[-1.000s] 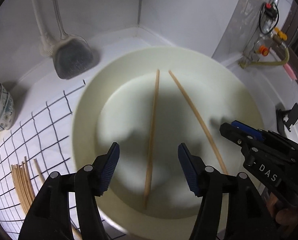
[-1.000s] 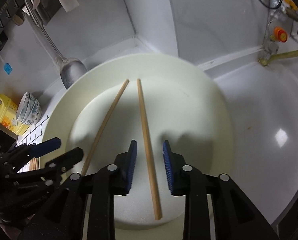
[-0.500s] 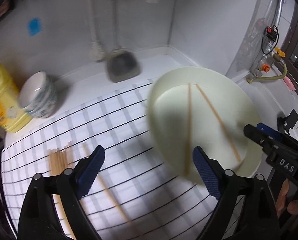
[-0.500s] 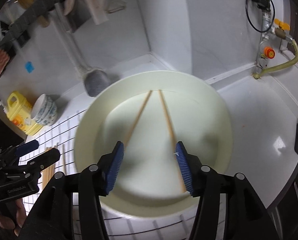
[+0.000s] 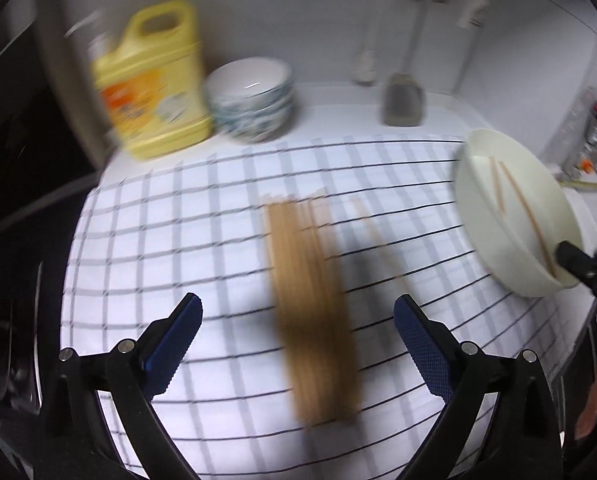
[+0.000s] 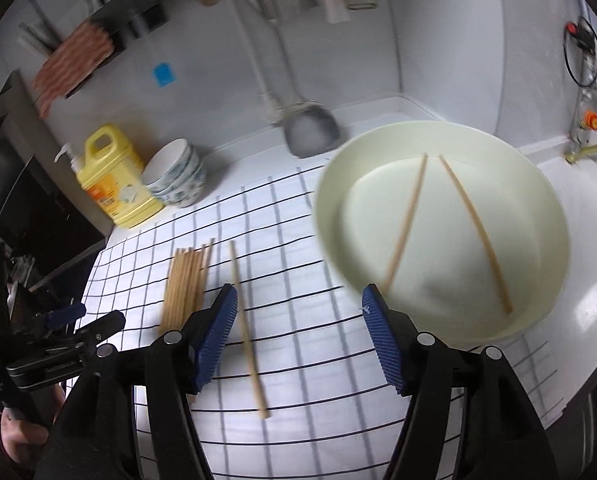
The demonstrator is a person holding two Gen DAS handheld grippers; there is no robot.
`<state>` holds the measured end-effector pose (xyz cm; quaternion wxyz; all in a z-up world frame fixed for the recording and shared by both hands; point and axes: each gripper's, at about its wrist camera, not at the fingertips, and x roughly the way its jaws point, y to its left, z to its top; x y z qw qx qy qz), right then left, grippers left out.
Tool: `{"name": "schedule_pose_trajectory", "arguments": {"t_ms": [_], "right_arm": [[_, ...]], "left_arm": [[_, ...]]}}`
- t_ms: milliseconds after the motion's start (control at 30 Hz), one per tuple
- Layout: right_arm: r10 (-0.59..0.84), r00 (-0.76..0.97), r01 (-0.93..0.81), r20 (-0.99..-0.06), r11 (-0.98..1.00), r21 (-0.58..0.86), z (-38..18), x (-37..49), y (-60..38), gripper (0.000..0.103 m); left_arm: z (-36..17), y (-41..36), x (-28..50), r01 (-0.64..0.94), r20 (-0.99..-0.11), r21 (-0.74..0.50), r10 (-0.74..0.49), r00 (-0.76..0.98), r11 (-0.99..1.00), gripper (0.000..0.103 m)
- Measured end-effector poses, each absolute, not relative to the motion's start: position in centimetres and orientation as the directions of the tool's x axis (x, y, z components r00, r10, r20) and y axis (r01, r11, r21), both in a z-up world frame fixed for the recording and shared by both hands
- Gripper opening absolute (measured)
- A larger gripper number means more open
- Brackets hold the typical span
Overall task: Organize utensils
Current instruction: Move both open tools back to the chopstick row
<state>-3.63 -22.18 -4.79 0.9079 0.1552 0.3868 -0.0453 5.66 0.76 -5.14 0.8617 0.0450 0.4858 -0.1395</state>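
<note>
Left wrist view: our left tool [image 5: 296, 344] jaws opening, empty, chopstick bundle [image 5: 312, 312] at 12 o'clock on checked cloth [image 5: 178, 220], lined up for grab; right tool [image 6: 298, 334] jaws opening, empty; two chopsticks [image 6: 402, 224] lie in basin [image 6: 538, 208] at 1 o'clock

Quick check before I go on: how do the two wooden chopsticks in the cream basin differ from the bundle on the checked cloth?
The two wooden chopsticks in the cream basin lie spread in a V, touching nowhere; the bundle of wooden chopsticks on the checked cloth lies packed side by side. The basin pair is only two; the bundle holds many more. Both are the same pale wood and roughly the same length.
</note>
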Motion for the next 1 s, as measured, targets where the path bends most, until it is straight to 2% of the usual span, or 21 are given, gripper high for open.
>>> {"name": "schedule_pose_trajectory", "arguments": {"t_ms": [133, 367, 667, 1000], "right_arm": [[0.03, 0.697, 0.183, -0.717, 0.959, 0.218, -5.6, -3.5, -18.9, 0.064], [0.043, 0.651, 0.144, -0.758, 0.973, 0.179, -8.7, -2.6, -16.0, 0.064], [0.027, 0.596, 0.144, -0.802, 0.98, 0.139, -12.1, -0.8, -15.6, 0.064], [0.061, 0.59, 0.112, -0.805, 0.981, 0.156, -13.8, 0.7, -16.2, 0.064]], "left_arm": [[-6.5, 4.3, 5.2, 0.236, -0.847, -0.084, -0.194, 0.496, 0.968, 0.095], [-9.7, 6.2, 5.8, 0.23, -0.859, -0.069, -0.175, 0.481, 0.971, 0.096], [-12.7, 5.9, 7.1, 0.207, -0.877, -0.08, -0.168, 0.451, 0.975, 0.096], [-13.9, 4.6, 8.3, 0.193, -0.882, -0.042, -0.128, 0.454, 0.98, 0.096]]}}
